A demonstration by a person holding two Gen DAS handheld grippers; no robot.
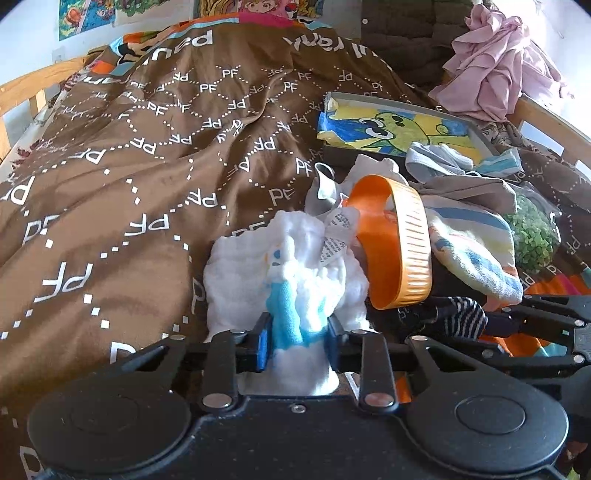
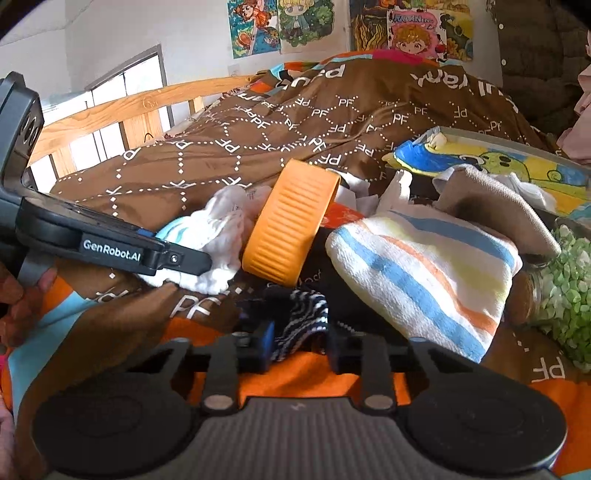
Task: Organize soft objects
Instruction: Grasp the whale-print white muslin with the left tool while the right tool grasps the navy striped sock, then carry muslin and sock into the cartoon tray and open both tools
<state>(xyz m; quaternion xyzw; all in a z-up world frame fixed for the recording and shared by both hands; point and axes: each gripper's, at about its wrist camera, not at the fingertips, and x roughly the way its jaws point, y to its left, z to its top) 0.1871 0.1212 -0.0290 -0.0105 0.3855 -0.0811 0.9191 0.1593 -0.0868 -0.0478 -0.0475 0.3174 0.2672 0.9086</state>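
A bed covered by a brown quilt [image 1: 155,192] printed with white "PF" letters fills the scene, with a wooden bed rail [image 2: 122,107] along its far left edge and cartoon posters [image 2: 280,26] on the wall behind.

Left of centre, the left gripper [image 1: 297,334] is closed on a white muslin cloth [image 1: 280,273] with a light blue patch; the cloth bunches up between the blue finger pads [image 1: 263,341] and spreads onto the quilt ahead. Paper care labels [image 1: 336,236] stick up from its far edge. In the right wrist view the same gripper enters from the left, held by a person's hand [image 2: 22,299].

Just right of the cloth, an orange ribbed ring [image 1: 402,243] stands tilted on its edge, touching the cloth.

In front of the ring, the right gripper [image 2: 299,341] pinches a dark sock with thin white stripes [image 2: 301,321] that lies on an orange part of the quilt.

Further right, a folded towel with blue, orange and yellow stripes [image 2: 428,273] rests on a heap of clothes, with a beige garment [image 2: 491,203] lying over its far side. Behind the heap is a shallow tray holding a drawing of a green cartoon creature [image 1: 395,127]. At the far right sits a clear bag of small green pieces [image 2: 569,295], and a pink garment [image 1: 502,66] hangs behind.
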